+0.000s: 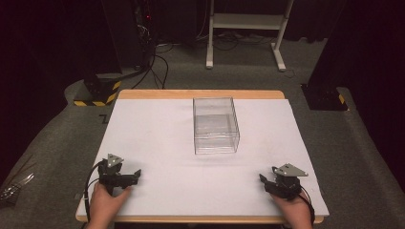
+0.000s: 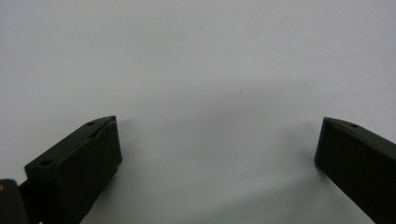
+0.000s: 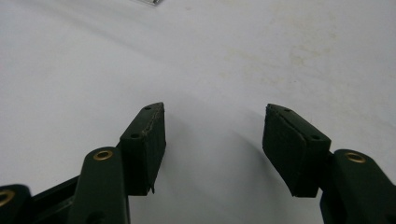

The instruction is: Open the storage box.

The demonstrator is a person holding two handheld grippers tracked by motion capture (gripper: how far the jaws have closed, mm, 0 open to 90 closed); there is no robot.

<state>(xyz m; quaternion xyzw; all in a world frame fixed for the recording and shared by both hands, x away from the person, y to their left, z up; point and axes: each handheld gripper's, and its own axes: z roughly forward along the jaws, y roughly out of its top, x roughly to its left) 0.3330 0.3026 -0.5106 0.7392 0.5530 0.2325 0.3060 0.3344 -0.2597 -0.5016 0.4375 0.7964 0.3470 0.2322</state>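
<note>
Through the left gripper view I saw my left gripper [image 2: 218, 154] spread wide, one black jaw rising at seven o'clock, the other at four o'clock; between and beyond them lay only the plain white table surface [image 2: 196, 60], faintly shadowed beside each jaw.

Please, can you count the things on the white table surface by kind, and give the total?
Clear plastic box: 1, standing empty near the middle of the table.
Hand-held gripper: 2, the left hand-held gripper and the right hand-held gripper, both open and holding nothing.
Total: 3
</note>
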